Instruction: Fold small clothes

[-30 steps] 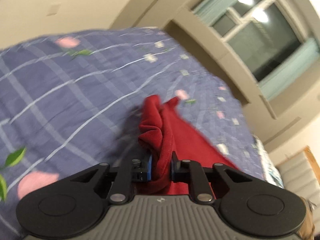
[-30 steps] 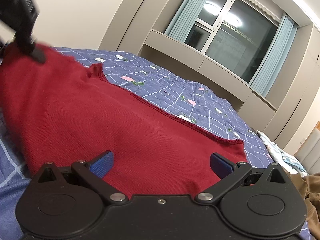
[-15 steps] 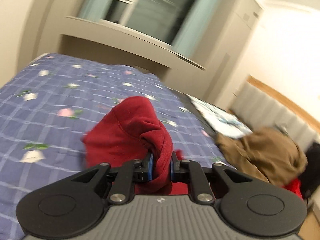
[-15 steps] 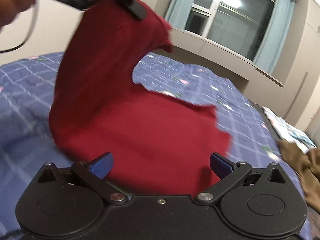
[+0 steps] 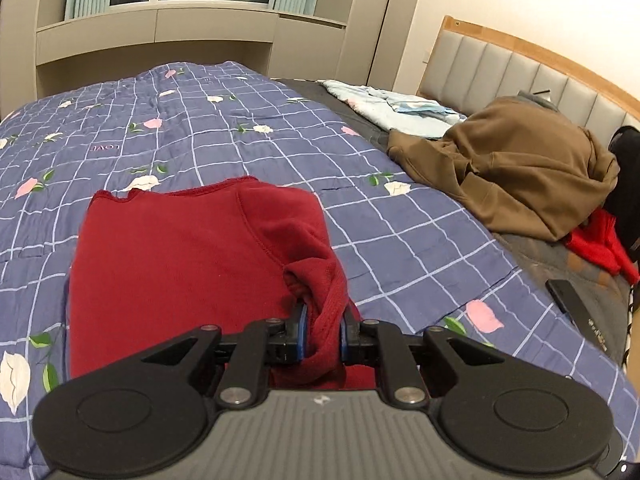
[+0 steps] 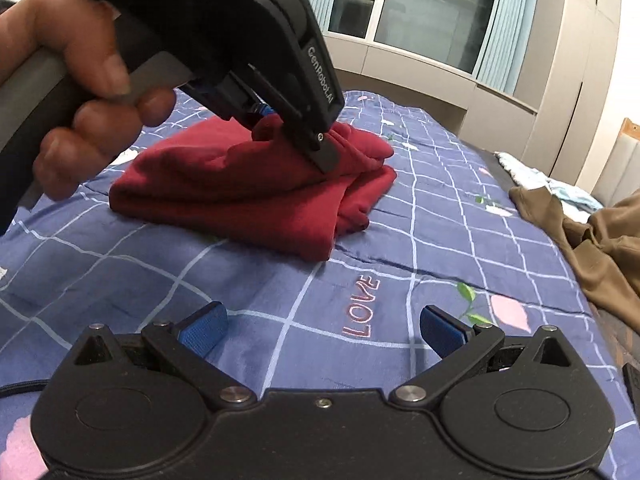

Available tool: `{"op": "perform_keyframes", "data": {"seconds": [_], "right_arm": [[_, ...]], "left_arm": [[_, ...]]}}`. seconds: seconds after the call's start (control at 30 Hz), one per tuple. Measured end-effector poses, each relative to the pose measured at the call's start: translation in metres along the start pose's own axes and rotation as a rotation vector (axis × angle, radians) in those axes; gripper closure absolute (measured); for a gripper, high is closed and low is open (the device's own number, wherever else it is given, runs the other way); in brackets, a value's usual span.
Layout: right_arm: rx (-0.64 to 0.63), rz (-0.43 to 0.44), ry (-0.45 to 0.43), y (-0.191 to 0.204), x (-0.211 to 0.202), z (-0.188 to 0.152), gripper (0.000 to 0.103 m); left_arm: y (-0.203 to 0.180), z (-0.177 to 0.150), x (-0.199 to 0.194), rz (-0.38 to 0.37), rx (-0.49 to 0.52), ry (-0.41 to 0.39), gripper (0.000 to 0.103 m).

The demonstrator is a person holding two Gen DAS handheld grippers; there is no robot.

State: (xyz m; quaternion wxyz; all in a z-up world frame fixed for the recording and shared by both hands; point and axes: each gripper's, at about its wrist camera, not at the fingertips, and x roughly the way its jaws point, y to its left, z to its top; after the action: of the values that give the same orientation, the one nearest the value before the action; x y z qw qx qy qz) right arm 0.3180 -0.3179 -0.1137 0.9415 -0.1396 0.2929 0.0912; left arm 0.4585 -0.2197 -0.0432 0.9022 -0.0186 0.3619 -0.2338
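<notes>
A red knit garment [image 5: 180, 252] lies folded over on the blue checked quilt [image 5: 248, 128]. My left gripper [image 5: 321, 334] is shut on a bunched edge of it, low over the folded pile. In the right wrist view the same garment [image 6: 248, 196] is a doubled-up heap, with the left gripper [image 6: 288, 130] pinching its top right part. My right gripper [image 6: 322, 330] is open and empty, above the quilt [image 6: 400, 240] in front of the garment, apart from it.
A brown hoodie [image 5: 516, 168] lies heaped at the right by the padded headboard [image 5: 500, 68], over a red item [image 5: 600, 244]. A pale blue cloth [image 5: 400, 108] lies behind it. A dark phone [image 5: 576, 312] lies at the right bed edge.
My left gripper has carried the held edge up and over, and the garment now lies doubled on itself. My right gripper has drawn back off the garment and stays open.
</notes>
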Motion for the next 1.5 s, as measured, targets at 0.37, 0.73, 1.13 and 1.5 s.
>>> {"op": "perform_keyframes", "data": {"seconds": [0.37, 0.73, 1.13, 1.5], "right_arm": [[0.020, 0.012, -0.004, -0.009, 0.001, 0.000, 0.001], [0.026, 0.016, -0.002, -0.009, 0.002, -0.001, 0.001], [0.030, 0.019, 0.001, -0.010, 0.003, -0.002, 0.001], [0.131, -0.024, -0.082, -0.020, -0.016, 0.011, 0.001]], "left_arm": [[-0.004, 0.005, 0.000, 0.028, 0.012, 0.020, 0.086], [0.002, 0.011, -0.008, -0.054, -0.032, 0.030, 0.033], [0.055, -0.003, -0.054, 0.029, -0.188, -0.025, 0.004], [0.154, -0.033, -0.064, 0.079, -0.534, 0.029, 0.006]]}}
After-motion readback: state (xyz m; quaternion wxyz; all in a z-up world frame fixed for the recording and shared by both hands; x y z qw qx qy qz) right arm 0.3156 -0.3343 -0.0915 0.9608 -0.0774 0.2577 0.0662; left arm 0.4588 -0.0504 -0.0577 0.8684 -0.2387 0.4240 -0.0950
